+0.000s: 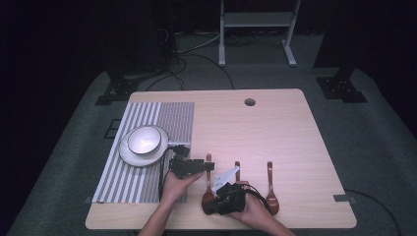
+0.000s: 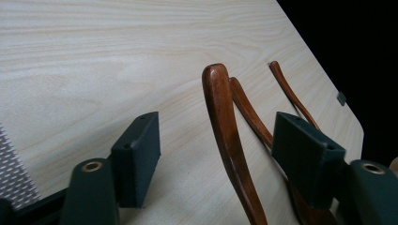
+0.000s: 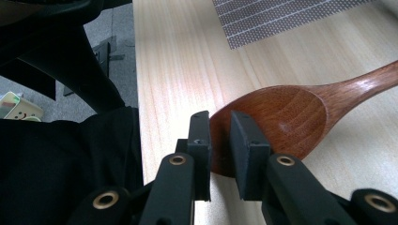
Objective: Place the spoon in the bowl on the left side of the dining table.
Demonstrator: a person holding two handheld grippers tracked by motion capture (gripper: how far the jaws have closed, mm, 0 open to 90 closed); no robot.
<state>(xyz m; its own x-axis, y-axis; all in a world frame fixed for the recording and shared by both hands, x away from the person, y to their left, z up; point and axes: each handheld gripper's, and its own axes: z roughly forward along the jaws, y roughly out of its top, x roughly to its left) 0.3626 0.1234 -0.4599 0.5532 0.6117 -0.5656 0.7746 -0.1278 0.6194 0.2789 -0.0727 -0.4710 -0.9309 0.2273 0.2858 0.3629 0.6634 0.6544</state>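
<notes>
Three brown wooden spoons lie near the table's front edge. My right gripper (image 1: pixel 210 203) (image 3: pixel 220 125) is shut on the rim of the leftmost spoon's bowl (image 3: pixel 281 117) (image 1: pixel 207 198). That spoon's handle (image 2: pixel 224 126) (image 1: pixel 208 162) rises off the table. My left gripper (image 1: pixel 205 166) (image 2: pixel 218 125) stands open around the handle's end, with a gap between the handle and each pad (image 2: pixel 140 157). The middle spoon (image 1: pixel 237 167) (image 2: pixel 248 111) and the right spoon (image 1: pixel 270 189) (image 2: pixel 287 90) lie flat beyond it.
A grey striped placemat (image 1: pixel 147 118) (image 3: pixel 286 18) covers the table's left side. On it stands a white plate (image 1: pixel 129 157) with a white bowl (image 1: pixel 144 139). A cable hole (image 1: pixel 250 102) sits at the far middle. The table's front edge lies just behind both hands.
</notes>
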